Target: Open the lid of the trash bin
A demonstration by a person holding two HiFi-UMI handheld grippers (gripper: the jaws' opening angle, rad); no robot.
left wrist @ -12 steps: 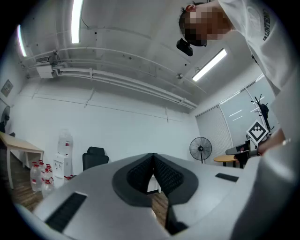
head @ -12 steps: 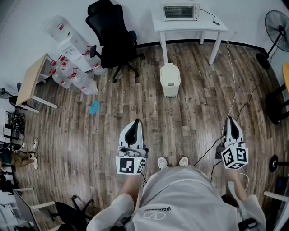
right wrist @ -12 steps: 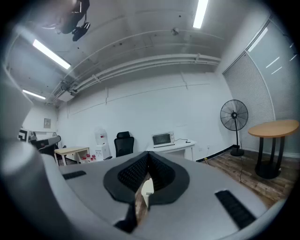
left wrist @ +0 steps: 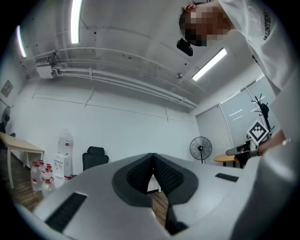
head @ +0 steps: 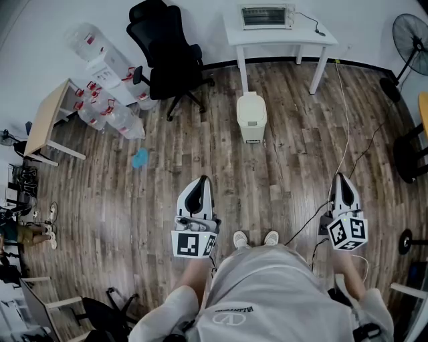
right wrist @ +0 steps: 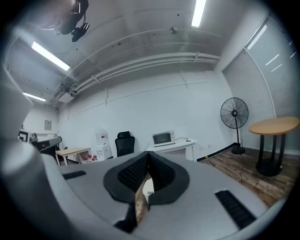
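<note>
Left gripper, right gripper: both held forward, jaws together, empty.

This is an office room. A black swivel chair stands on the wood-plank floor near a white counter that carries a toaster oven. A water dispenser with spare jugs stands by the wall, next to a second, wooden counter. Around them are a pedestal fan, a white trash bin, ceiling strip lights, window blinds and plain white walls.
</note>
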